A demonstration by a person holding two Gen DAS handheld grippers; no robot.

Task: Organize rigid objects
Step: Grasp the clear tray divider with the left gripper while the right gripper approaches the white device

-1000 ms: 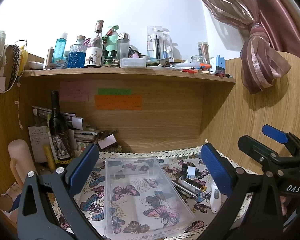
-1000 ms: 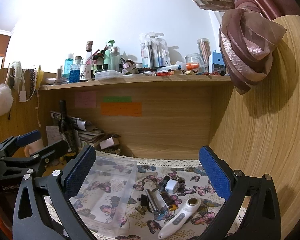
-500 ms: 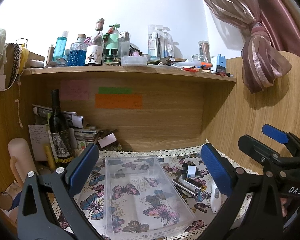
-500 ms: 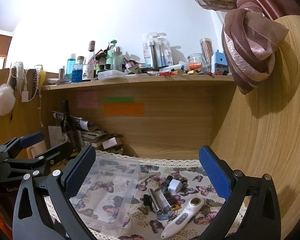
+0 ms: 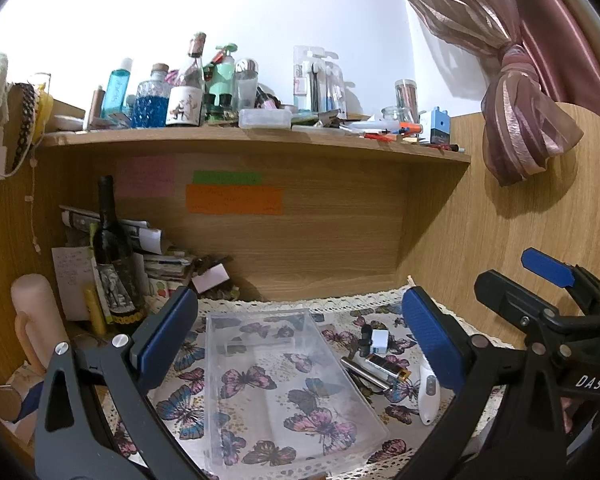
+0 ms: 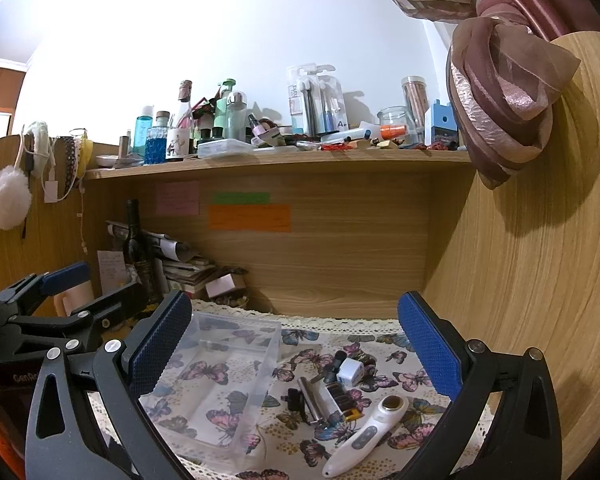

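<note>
Hovering over the butterfly cloth (image 5: 188,408), the left gripper (image 5: 300,332) and the right gripper (image 6: 294,338) both have their fingers spread wide with nothing between them, as they did a second ago. Compared with that earlier view, the right camera now sits slightly farther left and forward, so the clear plastic tray (image 6: 236,380) and the small things beside it show a little larger. The white handheld device (image 6: 366,436), the white cube (image 6: 350,372), the metal tube (image 6: 312,400) and the battery pack (image 6: 342,400) lie untouched on the cloth just right of the empty tray.
</note>
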